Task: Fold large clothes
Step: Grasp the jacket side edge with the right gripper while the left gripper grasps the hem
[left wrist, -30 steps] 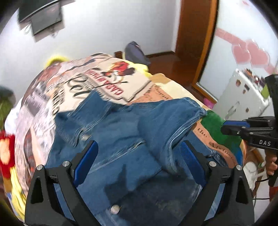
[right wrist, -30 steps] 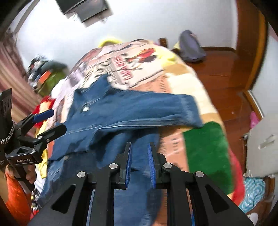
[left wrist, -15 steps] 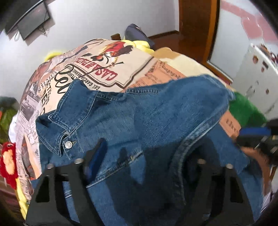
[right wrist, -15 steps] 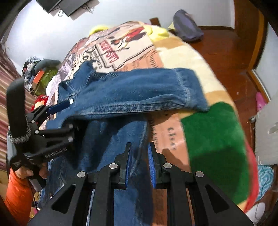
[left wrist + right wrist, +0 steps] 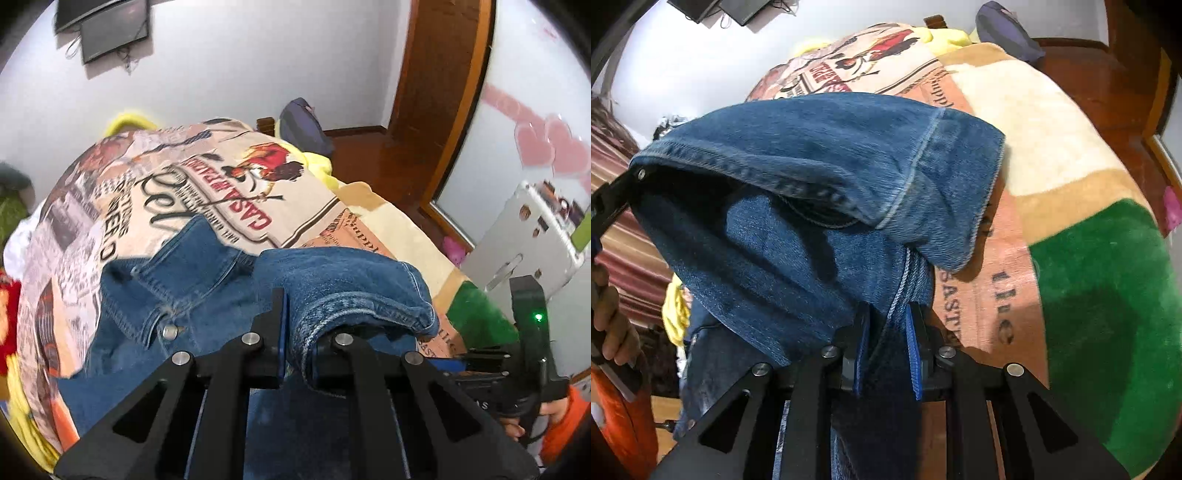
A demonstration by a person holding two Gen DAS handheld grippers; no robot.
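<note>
Since the earlier frame, the denim jacket (image 5: 207, 295) has been gathered up off the bed (image 5: 1052, 147) — its sleeve no longer lies spread across the blanket but hangs lifted between both tools — and the left tongs (image 5: 295, 332), then spread wide, now pinch a thick seamed fold of denim.

Bed: covered by a printed blanket (image 5: 207, 184) with a green patch at the near corner; it is the only surface available for the fold.

Jacket: collar and one button visible toward the left of the left wrist view, body partly resting on the blanket, the sleeve cuff (image 5: 945, 184) draped over and hanging free above the blanket's lettered band.

Right tongs (image 5: 886, 343): pressed together on a hem edge of the jacket, the cloth running up between the blue pads.

Assessment — the step in hand appears to be carrying the held layer across the jacket body. To do it well, keep both grips at matching height so the edge stays taut, lay the fold line straight along the seam, and lower the cloth onto the bed before releasing. The loose cuff may bunch beneath; it should be tucked flat first.
</note>
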